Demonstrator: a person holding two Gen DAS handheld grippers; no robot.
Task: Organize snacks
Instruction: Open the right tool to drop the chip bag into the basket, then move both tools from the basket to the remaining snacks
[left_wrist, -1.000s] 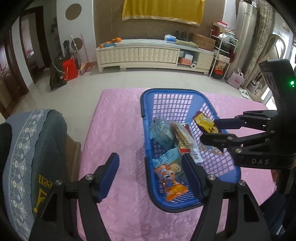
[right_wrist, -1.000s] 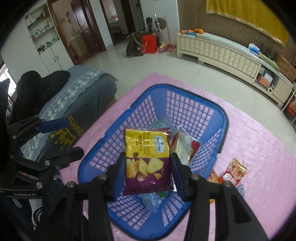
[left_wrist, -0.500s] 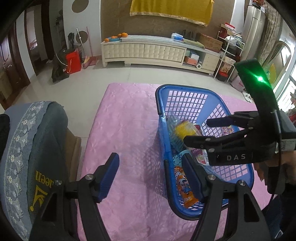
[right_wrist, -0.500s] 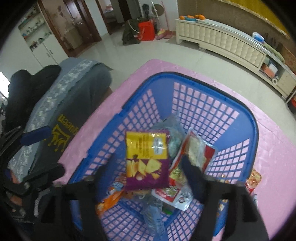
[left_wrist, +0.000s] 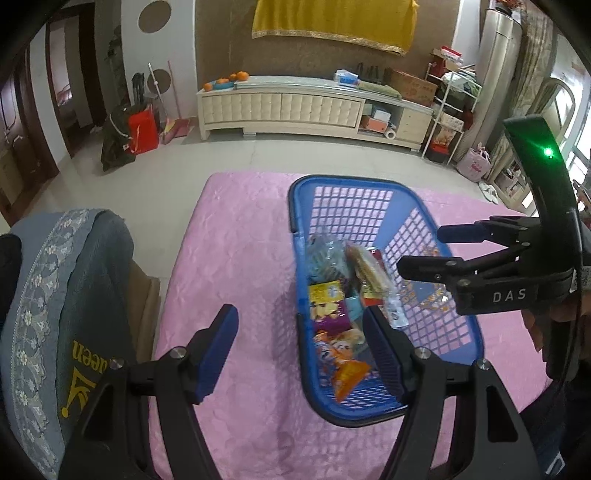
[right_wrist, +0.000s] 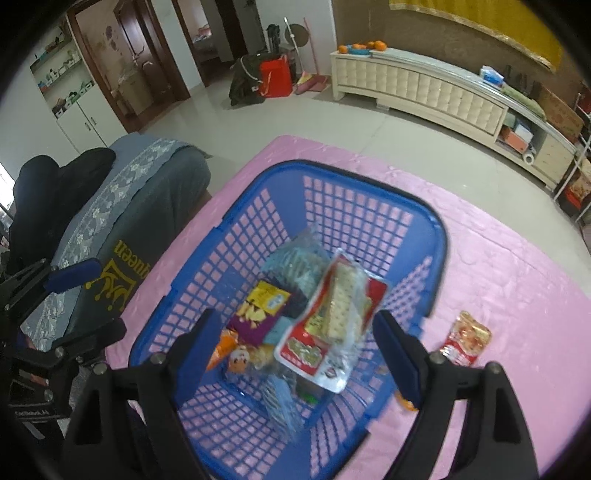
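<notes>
Now that the yellow-and-purple chip bag (right_wrist: 260, 310) lies in the blue basket (right_wrist: 439, 236) among the other snacks, beside the red-and-clear cracker pack (right_wrist: 332, 317), that drop reads as done: a second ago it was pinched in the right gripper (right_wrist: 291, 354), whose jaws have just been opening and now stand wide with nothing between them. Left gripper (left_wrist: 299, 349) hovers open and empty over the basket's near edge, unchanged. Red snack pouch (right_wrist: 467, 341) sits outside on the pink tablecloth (right_wrist: 498, 266), near the basket, likely next pick. An orange packet by the right finger is mostly hidden.
</notes>
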